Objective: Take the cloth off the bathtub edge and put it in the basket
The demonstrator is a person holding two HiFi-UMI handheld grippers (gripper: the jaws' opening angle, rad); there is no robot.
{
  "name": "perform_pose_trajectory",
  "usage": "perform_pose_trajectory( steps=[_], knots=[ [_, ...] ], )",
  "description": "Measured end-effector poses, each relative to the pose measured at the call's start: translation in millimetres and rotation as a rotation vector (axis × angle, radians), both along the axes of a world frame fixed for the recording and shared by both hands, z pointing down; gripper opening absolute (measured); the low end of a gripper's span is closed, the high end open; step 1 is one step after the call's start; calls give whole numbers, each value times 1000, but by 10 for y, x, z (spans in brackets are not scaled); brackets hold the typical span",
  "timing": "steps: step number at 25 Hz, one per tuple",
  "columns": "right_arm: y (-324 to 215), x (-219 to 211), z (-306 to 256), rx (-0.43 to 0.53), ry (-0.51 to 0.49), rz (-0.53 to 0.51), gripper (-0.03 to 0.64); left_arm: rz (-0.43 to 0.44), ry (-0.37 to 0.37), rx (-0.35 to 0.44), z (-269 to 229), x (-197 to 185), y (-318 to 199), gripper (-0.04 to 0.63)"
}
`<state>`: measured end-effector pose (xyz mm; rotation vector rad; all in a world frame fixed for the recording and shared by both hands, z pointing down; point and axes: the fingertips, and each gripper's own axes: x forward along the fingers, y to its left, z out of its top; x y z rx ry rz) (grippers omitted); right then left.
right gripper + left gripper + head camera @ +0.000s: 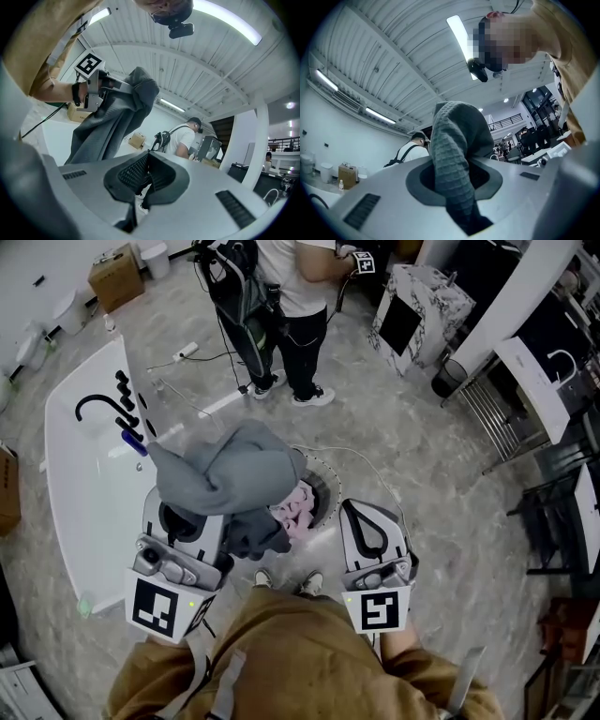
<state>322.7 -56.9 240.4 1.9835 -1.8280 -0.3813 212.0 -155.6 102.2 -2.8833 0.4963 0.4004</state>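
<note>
Left claw (pixel 187 526) is pinched tight on the grey cloth (pixel 225 470), which hangs bunched up over the basket (pixel 330 493), whose open part sits a little toward the right claw (pixel 361 521), closed on nothing.

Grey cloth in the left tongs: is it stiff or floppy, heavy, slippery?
Probably floppy: the grey cloth drapes in soft folds over the left tongs. Likely light, since one pinch holds it up. Its waffle weave probably resists slipping.
</note>
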Motion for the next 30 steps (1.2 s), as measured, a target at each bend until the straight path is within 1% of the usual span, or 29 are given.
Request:
perform_pose_trajectory(
  steps=[4,9,14,17,19,22,26,30],
  knots=[
    [-66,133,1,1,-11,12,5,20,23,28,-172,165,-93,87],
    [-96,312,-1,9,-17,22,5,40,11,73,-291,392,-118,87],
    [-150,451,5,15,-27,36,5,58,6,100,-373,595,-184,87],
    [-183,499,57,-6,-25,40,5,62,-10,125,-309,745,-237,87],
    [-219,517,124,-23,-15,32,5,62,-38,134,-135,861,-284,87],
    [-303,535,307,-59,-19,27,5,72,-85,102,280,1029,-399,87],
    [-491,526,677,-118,-16,17,5,82,-155,20,1031,1173,-587,87],
    [-627,613,1184,-186,4,5,5,81,-226,-74,1944,1299,-651,87]
  ],
)
